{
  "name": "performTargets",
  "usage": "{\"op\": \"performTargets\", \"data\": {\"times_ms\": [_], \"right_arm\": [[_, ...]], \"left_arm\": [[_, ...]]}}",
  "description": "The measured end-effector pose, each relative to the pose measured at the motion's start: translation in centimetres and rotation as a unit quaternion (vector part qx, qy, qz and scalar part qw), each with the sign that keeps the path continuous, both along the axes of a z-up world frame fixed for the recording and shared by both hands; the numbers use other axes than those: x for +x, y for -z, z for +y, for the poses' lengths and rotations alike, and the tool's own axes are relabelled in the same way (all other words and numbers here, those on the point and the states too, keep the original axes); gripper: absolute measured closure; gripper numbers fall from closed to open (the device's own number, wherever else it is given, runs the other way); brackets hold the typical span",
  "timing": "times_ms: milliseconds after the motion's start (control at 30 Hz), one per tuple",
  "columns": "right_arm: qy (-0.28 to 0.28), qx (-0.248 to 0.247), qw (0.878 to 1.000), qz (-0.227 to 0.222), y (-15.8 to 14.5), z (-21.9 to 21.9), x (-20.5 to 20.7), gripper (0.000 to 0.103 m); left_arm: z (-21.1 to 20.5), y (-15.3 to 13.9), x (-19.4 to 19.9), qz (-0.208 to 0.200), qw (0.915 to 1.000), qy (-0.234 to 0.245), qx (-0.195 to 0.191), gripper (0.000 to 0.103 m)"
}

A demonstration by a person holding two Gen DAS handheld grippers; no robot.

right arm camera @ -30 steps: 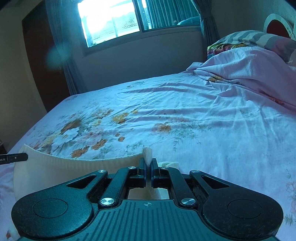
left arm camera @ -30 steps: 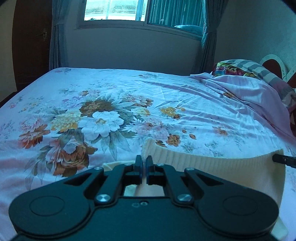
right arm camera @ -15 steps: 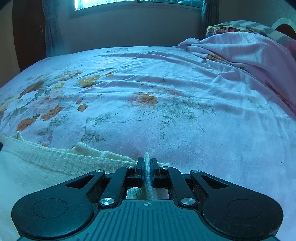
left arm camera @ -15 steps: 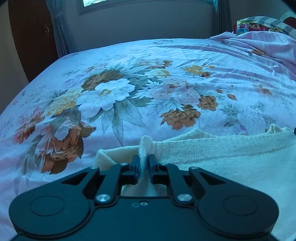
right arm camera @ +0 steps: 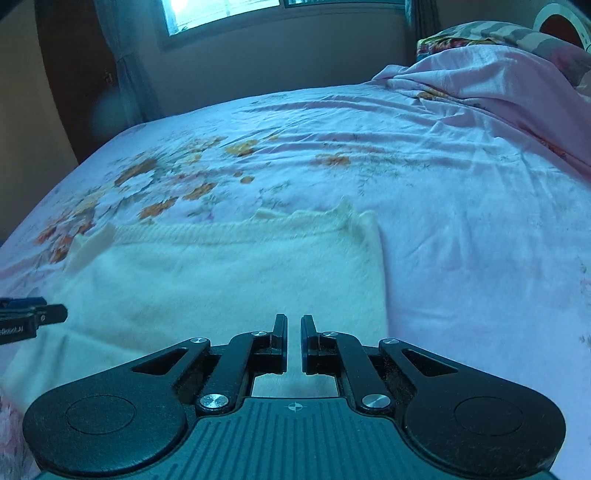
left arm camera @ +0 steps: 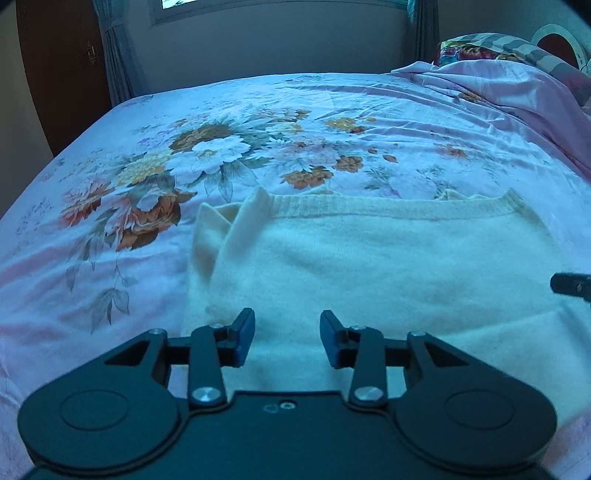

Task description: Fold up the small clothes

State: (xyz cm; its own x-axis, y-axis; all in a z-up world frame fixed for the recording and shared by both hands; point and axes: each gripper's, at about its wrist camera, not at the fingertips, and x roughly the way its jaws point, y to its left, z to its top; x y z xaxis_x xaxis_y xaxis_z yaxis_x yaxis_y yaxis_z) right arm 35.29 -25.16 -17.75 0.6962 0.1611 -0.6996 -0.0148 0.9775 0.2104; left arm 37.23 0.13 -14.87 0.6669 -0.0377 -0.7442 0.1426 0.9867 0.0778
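Your left tool (left arm camera: 287,338) is released: its jaws have just been opening, they stand well apart, and nothing lies between the blue pads. Your right tool (right arm camera: 293,343) is clenched down to a thin slit and grips nothing. Both hang over the near part of the cream knit sweater (left arm camera: 369,266), which lies flat on the bed, its ribbed edge running across at 12 o'clock from each tool. In the left view a loose flap of the knit stands up at 11 o'clock, and the tip of your right tool pokes in at 3 o'clock over the cloth. The right view shows the sweater's other side edge at 1 o'clock, and your left tool comes in at 9 o'clock. That one carries small white lettering, cut by the frame edge and too small to read whole. Only the left view shows the big flower print on the bed sheet (left arm camera: 110,184) clearly, at 10 to 12 o'clock. The right view gives more of the plain sheet and of the heaped pink quilt (right arm camera: 498,85) at 2 o'clock. The window (right arm camera: 221,14) is at 11 o'clock in the right view, and a dark wooden door (left arm camera: 62,74) is at 10 o'clock in the left.
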Motion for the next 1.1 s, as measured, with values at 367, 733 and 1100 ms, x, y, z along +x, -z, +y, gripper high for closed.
{"op": "performTargets", "data": {"times_ms": [367,733,1100], "right_arm": [[-0.020,-0.046,0.999,0.003,2.0,2.0,-6.6,0.099],[-0.023,-0.050,0.998,0.007,2.4,2.5,-9.5,0.099],[-0.002,0.000,1.000,-0.004,1.0,1.6,-11.0,0.099]], "left_arm": [[0.5,1.8,-5.0,0.017,0.9996,-0.023,0.003,0.061],[1.1,2.0,-7.9,0.014,0.9997,-0.015,0.015,0.058],[4.7,0.6,-8.4,0.012,0.9966,-0.067,-0.047,0.048]]}}
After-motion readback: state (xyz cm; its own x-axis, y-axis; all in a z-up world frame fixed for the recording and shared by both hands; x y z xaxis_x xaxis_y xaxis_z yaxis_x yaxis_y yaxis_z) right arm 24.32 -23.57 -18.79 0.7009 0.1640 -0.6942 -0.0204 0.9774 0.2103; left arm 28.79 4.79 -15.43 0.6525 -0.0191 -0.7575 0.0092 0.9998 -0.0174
